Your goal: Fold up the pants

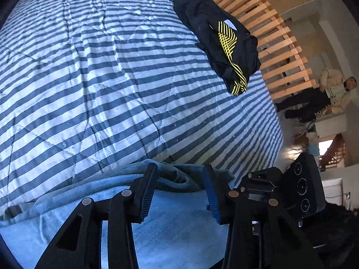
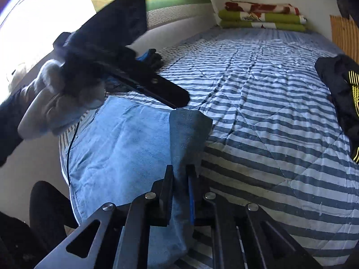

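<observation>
Light blue denim pants (image 2: 121,157) lie flat on the striped duvet (image 2: 258,103). My right gripper (image 2: 180,177) is shut on a raised flap of the pants at their near right edge. In the left wrist view, my left gripper (image 1: 179,170) is shut on a thick bunched fold of the pants (image 1: 161,235), so its fingers stay fairly far apart. The right wrist view shows the left gripper (image 2: 154,57) at the far end of the pants, held by a hand in a grey glove (image 2: 62,103).
A black garment with yellow lines (image 1: 224,44) lies near the bed's edge by a wooden slatted rail (image 1: 276,40). Folded green and red blankets (image 2: 262,18) sit at the head of the bed. A person (image 1: 325,94) sits beyond the rail. A wall borders the far side.
</observation>
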